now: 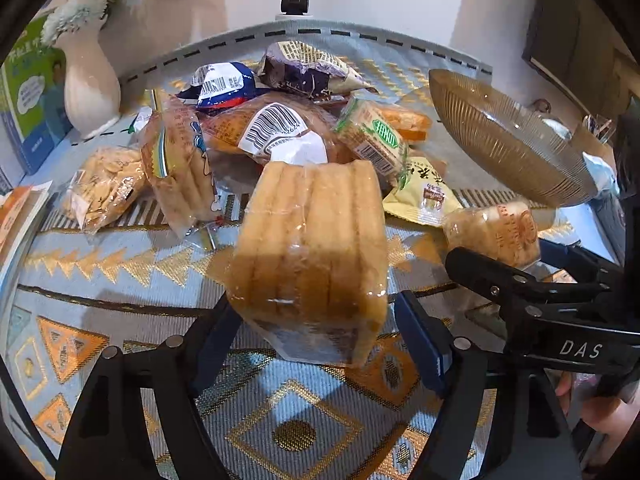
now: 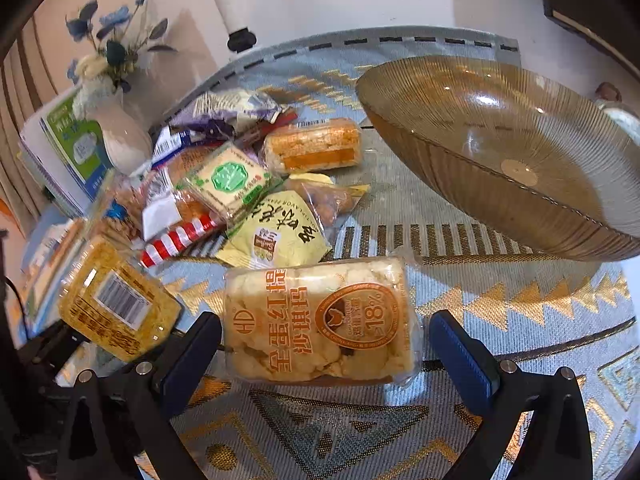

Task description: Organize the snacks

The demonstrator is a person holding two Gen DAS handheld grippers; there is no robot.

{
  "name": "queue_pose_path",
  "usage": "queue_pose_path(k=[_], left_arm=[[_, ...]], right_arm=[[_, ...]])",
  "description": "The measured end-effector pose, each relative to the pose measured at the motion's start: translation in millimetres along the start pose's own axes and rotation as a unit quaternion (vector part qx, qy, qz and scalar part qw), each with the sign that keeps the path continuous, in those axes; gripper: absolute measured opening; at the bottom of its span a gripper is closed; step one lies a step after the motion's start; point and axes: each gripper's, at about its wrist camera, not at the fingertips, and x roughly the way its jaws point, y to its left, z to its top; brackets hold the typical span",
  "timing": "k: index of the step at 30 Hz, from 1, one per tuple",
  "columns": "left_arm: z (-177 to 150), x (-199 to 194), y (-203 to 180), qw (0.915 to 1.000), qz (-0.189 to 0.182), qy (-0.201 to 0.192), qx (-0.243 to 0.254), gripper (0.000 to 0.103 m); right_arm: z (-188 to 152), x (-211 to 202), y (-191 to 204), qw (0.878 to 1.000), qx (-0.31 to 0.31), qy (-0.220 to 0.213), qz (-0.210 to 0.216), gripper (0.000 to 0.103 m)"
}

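Observation:
In the left wrist view my left gripper [image 1: 316, 332] is shut on a clear-wrapped pack of sliced cake [image 1: 312, 256], its blue pads against both sides. The same pack [image 2: 116, 300] shows tilted at the left of the right wrist view. My right gripper [image 2: 326, 344] stands open astride a wrapped egg crisp cake [image 2: 320, 320] lying on the cloth, with a gap at each pad. That gripper [image 1: 520, 292] and cake [image 1: 496, 232] also appear on the right of the left wrist view. A pile of mixed snack packs [image 1: 280, 120] [image 2: 240, 184] lies behind. An amber ribbed glass bowl [image 1: 508, 140] [image 2: 500, 152] sits at the right, nothing in it.
A white vase with flowers [image 1: 90, 84] [image 2: 120, 140] and a green-and-white box [image 1: 28, 92] stand at the back left. A lamp base [image 1: 295, 2] is at the table's far edge. The patterned cloth [image 1: 120, 264] covers the table. A hand [image 1: 600, 412] holds the right gripper.

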Motion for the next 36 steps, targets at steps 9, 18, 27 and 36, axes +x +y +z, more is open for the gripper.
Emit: queue_pose_path(k=[9, 18, 27, 36], left_arm=[[-1, -5, 13, 0.9987, -0.03, -0.016, -0.037, 0.032], [-4, -25, 1, 0.9977, 0.017, -0.065, -0.008, 0.032], [-6, -31, -4, 0.9947, 0.078, -0.067, 0.008, 0.032], [35, -61, -22, 0.9972, 0.032, -0.067, 0.012, 0.032]], right_arm=[[-1, -9, -21, 0.992, 0.036, -0.028, 0.114, 0.077], [-6, -25, -27, 0.977, 0.051, -0.077, 0.192, 0.077], [-8, -38, -17, 0.977, 0.028, -0.101, 0.183, 0.077], [24, -80, -12, 0.972, 0.016, -0.128, 0.199, 0.077]])
